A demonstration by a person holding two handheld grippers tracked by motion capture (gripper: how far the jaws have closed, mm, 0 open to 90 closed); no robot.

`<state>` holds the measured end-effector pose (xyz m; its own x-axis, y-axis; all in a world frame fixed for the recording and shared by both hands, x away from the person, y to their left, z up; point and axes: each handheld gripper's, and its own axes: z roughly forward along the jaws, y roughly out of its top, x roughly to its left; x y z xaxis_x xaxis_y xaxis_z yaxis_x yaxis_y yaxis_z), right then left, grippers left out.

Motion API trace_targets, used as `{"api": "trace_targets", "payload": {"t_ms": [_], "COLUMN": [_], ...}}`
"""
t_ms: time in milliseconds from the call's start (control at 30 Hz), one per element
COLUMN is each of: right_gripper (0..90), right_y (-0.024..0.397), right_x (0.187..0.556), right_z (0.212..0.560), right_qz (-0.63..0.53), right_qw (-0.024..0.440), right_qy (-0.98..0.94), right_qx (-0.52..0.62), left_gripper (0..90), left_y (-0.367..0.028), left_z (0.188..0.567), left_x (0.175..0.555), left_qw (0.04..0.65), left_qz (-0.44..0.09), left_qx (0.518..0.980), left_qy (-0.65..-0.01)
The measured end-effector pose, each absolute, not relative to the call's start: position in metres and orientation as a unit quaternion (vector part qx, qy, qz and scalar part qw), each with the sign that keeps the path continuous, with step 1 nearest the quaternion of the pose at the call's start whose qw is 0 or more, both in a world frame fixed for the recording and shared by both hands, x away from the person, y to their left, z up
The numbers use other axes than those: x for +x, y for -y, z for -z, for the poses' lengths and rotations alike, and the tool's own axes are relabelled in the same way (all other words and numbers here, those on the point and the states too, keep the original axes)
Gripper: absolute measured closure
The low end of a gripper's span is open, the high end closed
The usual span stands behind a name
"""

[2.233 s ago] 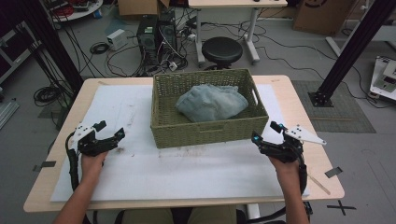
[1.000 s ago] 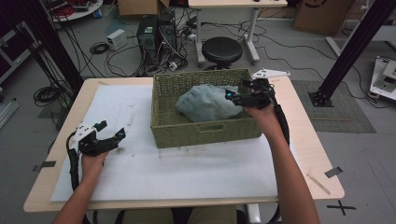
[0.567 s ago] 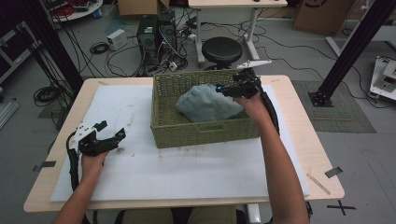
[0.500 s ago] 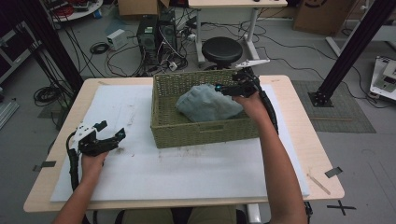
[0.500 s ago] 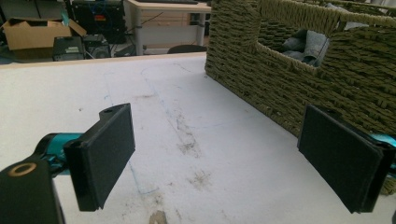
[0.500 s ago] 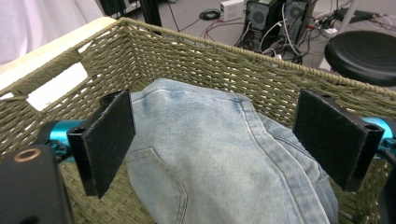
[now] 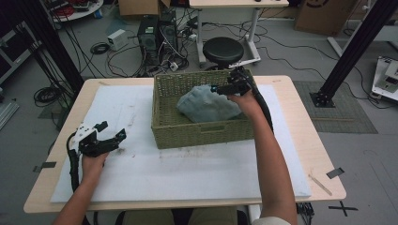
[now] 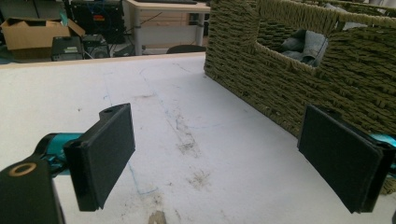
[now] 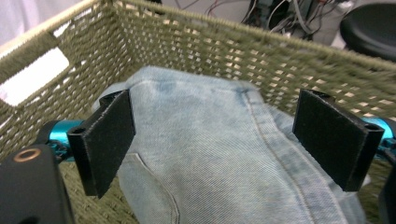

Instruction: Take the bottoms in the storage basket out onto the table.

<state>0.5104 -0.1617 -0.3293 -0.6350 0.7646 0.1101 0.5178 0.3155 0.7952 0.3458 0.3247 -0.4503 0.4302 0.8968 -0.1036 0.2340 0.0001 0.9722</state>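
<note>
A woven green basket (image 7: 164,129) stands at the middle of the table and holds a crumpled piece of light blue denim (image 7: 204,108). My right gripper (image 7: 224,88) hangs over the basket's far right part, just above the denim (image 9: 219,154), open, its jaws spread to either side of the cloth. My left gripper (image 7: 109,131) rests open near the table's left side, apart from the basket. In the left gripper view the basket's side wall (image 8: 280,88) stands ahead to the right, and denim (image 8: 306,46) shows through its handle hole.
A white mat (image 7: 197,173) covers most of the wooden table (image 7: 324,154). Behind the table are a black stool (image 7: 224,50), computer towers (image 7: 157,35) and many cables on the floor. A black frame post (image 7: 349,51) stands at the right.
My right gripper has travelled from the table's right front up over the basket and now sits a little further left above the denim. The left gripper has stayed in place.
</note>
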Motion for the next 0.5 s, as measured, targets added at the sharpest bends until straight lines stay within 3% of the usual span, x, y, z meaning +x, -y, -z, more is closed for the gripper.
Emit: {"api": "trace_targets", "payload": {"t_ms": [500], "right_gripper": [13.5], "right_y": [0.137], "right_x": [0.522], "right_z": [0.362], "right_qz": [-0.354], "right_qw": [0.11], "right_qy": [-0.836], "right_qx": [0.404], "left_gripper": [11.1], "left_y": [-0.325], "left_z": [0.45], "left_x": [0.346], "left_qw": [0.555], "left_qz": [-0.298], "left_qx": [0.639], "left_qy": [-0.441]}}
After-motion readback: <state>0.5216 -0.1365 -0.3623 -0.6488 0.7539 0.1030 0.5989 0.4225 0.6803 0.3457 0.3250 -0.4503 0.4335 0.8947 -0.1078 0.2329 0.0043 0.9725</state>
